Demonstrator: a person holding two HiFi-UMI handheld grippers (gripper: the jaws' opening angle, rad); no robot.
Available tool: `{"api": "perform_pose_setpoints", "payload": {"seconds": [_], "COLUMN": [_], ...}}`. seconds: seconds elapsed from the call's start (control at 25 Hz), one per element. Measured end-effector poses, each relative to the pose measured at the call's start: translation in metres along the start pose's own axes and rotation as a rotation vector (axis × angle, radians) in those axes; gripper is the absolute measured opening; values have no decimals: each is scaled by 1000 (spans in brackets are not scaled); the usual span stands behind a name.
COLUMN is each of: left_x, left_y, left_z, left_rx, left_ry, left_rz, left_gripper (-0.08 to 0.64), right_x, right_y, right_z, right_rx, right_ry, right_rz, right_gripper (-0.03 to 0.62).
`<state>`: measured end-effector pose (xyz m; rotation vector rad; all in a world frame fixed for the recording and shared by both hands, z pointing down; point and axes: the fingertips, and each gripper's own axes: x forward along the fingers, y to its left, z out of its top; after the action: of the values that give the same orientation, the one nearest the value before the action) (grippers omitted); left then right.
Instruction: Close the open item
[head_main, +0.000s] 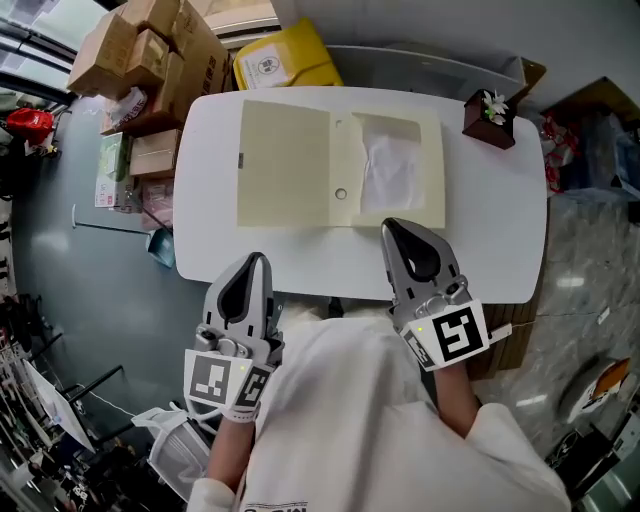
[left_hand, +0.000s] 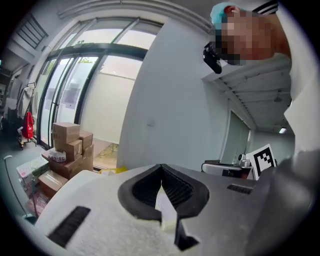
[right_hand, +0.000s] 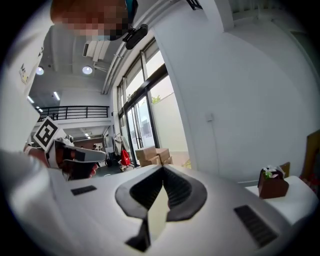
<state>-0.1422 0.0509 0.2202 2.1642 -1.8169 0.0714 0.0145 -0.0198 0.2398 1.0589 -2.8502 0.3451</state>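
Note:
A beige folder (head_main: 285, 165) lies open and flat on the white table (head_main: 500, 250). Its left leaf is bare, and its right leaf holds a crumpled white sheet (head_main: 390, 172). A small round clasp (head_main: 341, 194) sits near the fold. My left gripper (head_main: 258, 260) hovers at the table's front edge, short of the folder's left leaf, shut and empty. My right gripper (head_main: 388, 226) is shut and empty too, its tip just before the folder's right front corner. In the left gripper view the jaws (left_hand: 161, 167) meet with nothing between them. The right gripper view (right_hand: 162, 169) shows the same.
A small brown box with white flowers (head_main: 490, 118) stands at the table's far right corner. Behind the table is a yellow bin (head_main: 285, 60), and cardboard boxes (head_main: 150, 60) are stacked at the far left. A person's white sleeves fill the near foreground.

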Motion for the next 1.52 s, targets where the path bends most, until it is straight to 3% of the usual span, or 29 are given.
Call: {"api": "perform_pose_setpoints", "payload": {"seconds": [0.32, 1.0, 1.52], "left_x": [31, 50, 79], "left_y": [7, 95, 160], "left_z": [10, -15, -82], "left_rx": [3, -57, -126], "left_ry": [14, 89, 229], "left_rz": [-69, 20, 96], "left_gripper": [25, 25, 26], "right_x": [16, 79, 138], "right_y": [-2, 21, 44], "right_z": [7, -15, -54], "right_rx": [-6, -14, 21], "right_ry": [6, 59, 119], "right_rz": [-52, -8, 82], "right_gripper": [16, 17, 16]}}
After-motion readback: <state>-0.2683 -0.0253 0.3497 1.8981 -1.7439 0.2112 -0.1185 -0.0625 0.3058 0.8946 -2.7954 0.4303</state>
